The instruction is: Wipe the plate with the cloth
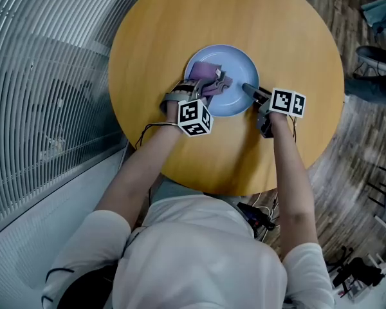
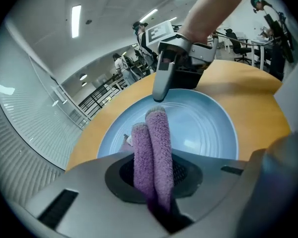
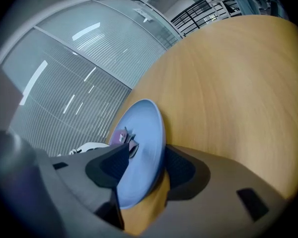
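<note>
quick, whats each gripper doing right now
left gripper: shut on the fuzzy purple cloth.
right gripper: open, jaws astride the rim of the round pale blue plate.

No word, number or brand can be read anywhere. The left cube [image 1: 194, 116] and the right cube [image 1: 287, 102] carry only black-and-white square marker patterns, coded blocks and not letters; the right cube [image 2: 159, 32] shows the same kind of pattern in the left gripper view. A small white tag [image 2: 127, 141] sticks out beside the cloth [image 2: 154, 152], but it is too small and too blurred for any print on it to be made out.
</note>
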Tool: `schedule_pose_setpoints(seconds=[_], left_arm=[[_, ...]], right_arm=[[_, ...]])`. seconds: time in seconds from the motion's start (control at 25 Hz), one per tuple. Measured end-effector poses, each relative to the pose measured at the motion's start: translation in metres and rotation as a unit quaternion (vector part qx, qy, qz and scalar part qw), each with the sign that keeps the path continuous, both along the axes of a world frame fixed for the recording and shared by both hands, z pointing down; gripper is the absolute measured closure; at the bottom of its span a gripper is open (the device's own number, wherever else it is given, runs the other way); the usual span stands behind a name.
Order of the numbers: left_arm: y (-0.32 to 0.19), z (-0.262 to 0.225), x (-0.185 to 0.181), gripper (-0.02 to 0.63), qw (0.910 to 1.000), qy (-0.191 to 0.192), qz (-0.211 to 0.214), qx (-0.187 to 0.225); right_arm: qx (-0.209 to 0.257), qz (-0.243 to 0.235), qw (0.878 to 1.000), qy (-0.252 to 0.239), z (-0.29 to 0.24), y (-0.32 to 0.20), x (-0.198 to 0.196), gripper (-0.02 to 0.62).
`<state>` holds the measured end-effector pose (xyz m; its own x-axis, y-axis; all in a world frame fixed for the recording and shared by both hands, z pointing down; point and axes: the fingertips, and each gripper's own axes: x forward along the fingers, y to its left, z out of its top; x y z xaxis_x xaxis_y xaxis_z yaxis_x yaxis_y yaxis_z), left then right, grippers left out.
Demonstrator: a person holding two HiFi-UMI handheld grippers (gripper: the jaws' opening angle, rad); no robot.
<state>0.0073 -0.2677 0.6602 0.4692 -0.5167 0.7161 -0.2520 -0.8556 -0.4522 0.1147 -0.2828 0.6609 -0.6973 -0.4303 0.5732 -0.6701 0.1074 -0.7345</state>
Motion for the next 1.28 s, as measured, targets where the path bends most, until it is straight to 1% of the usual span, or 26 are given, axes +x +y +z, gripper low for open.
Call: schedule_pose_setpoints(seconds=[0.08, 0.16, 0.2, 0.32, 0.4, 0.44, 0.52, 0.68, 0.92, 1.08, 1.28], left_arm=[[0.001, -0.001, 0.001, 0.549, 0.9999, -0.004, 0.01, 0.004], [0.005, 0.001, 0.001, 0.55, 0.9997, -0.009, 0.023, 0.008], [0.007, 0.002, 0.0, 0.551, 0.9994, -0.011, 0.029, 0.011], [0.01, 0.005, 0.0, 0.551, 0.9993, 0.0, 0.034, 0.018], [0.01, 0.004, -0.002, 0.551, 0.9992, 0.018, 0.029, 0.022], [0.011, 0.003, -0.003, 0.551, 0.9991, 0.026, 0.026, 0.022], [0.011, 0.001, -0.003, 0.551, 0.9989, 0.036, 0.021, 0.02], [0.01, -0.004, -0.001, 0.551, 0.9988, 0.045, 0.013, 0.015], [0.014, 0.0, -0.004, 0.551, 0.9982, 0.056, 0.015, 0.01], [0.017, -0.003, -0.006, 0.551, 0.9975, 0.067, 0.023, -0.006], [0.022, -0.011, -0.004, 0.552, 0.9969, 0.075, 0.02, -0.012]], right_arm=[[-0.007, -0.007, 1.0, 0.021, 0.003, -0.001, 0.003, 0.393], [-0.016, -0.017, 0.999, 0.041, 0.008, 0.001, 0.005, 0.457], [-0.019, -0.023, 0.999, 0.045, 0.01, 0.002, 0.005, 0.469], [-0.019, -0.05, 0.998, 0.032, 0.012, 0.002, -0.004, 0.492], [-0.01, -0.077, 0.997, 0.006, 0.007, 0.003, -0.022, 0.491], [-0.008, -0.084, 0.996, -0.009, 0.004, 0.003, -0.03, 0.476], [-0.014, -0.073, 0.997, -0.03, 0.001, 0.001, -0.038, 0.46], [-0.025, -0.031, 0.998, -0.05, -0.001, -0.007, -0.039, 0.494], [-0.012, -0.016, 0.997, -0.069, 0.0, -0.003, -0.042, 0.508], [-0.003, 0.001, 0.996, -0.085, -0.003, 0.003, -0.043, 0.515], [0.027, 0.011, 0.995, -0.098, -0.014, 0.009, -0.04, 0.526]])
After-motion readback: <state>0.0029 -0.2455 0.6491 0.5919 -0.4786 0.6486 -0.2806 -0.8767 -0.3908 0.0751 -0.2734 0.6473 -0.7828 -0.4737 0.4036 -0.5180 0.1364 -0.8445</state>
